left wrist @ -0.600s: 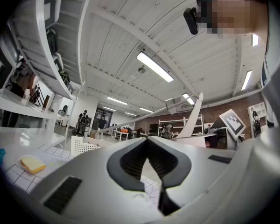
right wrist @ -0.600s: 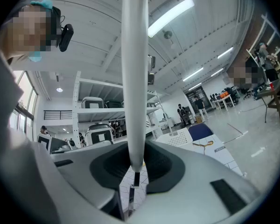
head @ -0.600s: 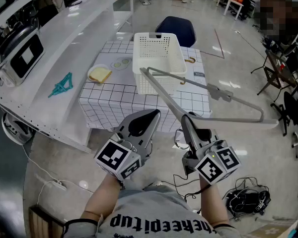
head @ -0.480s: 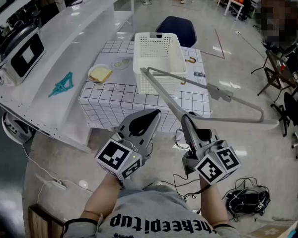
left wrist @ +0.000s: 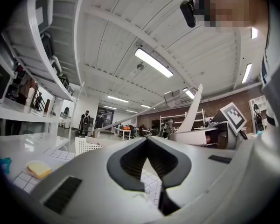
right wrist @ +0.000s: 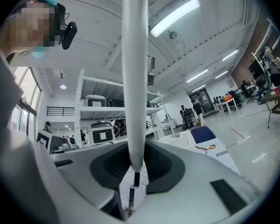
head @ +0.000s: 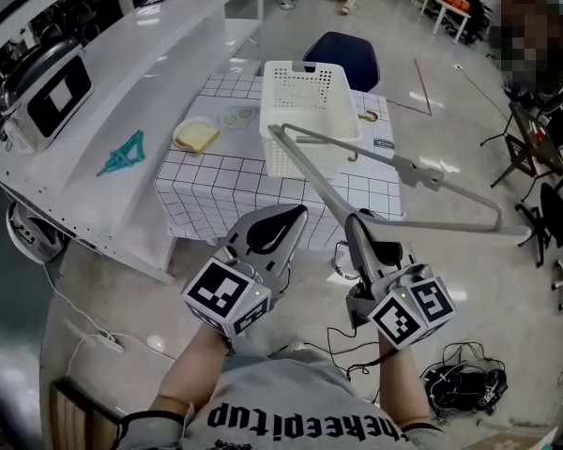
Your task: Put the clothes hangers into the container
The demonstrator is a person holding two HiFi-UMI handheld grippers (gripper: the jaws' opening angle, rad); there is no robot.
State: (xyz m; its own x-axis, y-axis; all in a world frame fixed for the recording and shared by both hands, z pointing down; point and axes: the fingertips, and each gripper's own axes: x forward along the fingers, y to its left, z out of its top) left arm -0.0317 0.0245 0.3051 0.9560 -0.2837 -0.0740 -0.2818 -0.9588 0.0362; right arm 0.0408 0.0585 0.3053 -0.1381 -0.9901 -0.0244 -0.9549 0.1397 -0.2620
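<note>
A large grey clothes hanger (head: pixel 408 172) juts forward and to the right, above the floor in front of the table. My right gripper (head: pixel 355 223) is shut on one of its arms, which rises as a pale bar (right wrist: pixel 133 78) from between the jaws in the right gripper view. My left gripper (head: pixel 292 216) hangs beside it, shut, with nothing in it; its pads (left wrist: pixel 147 141) meet at the tip. The white perforated basket (head: pixel 310 111) stands on the checked table (head: pixel 216 186) ahead. A brown hanger hook (head: pixel 361 117) lies on the table just right of the basket.
On the table's left part are a plate with bread (head: pixel 199 137) and a small plate of green slices (head: pixel 235 117). A dark blue chair (head: pixel 342 54) stands behind the table. To the left runs a long white counter (head: pixel 122 82) with a teal object (head: pixel 122 153). Cables (head: pixel 464 378) lie on the floor at the right.
The whole view has shifted a little, so the table and basket sit slightly lower and further right. Both grippers and the hanger keep their places.
</note>
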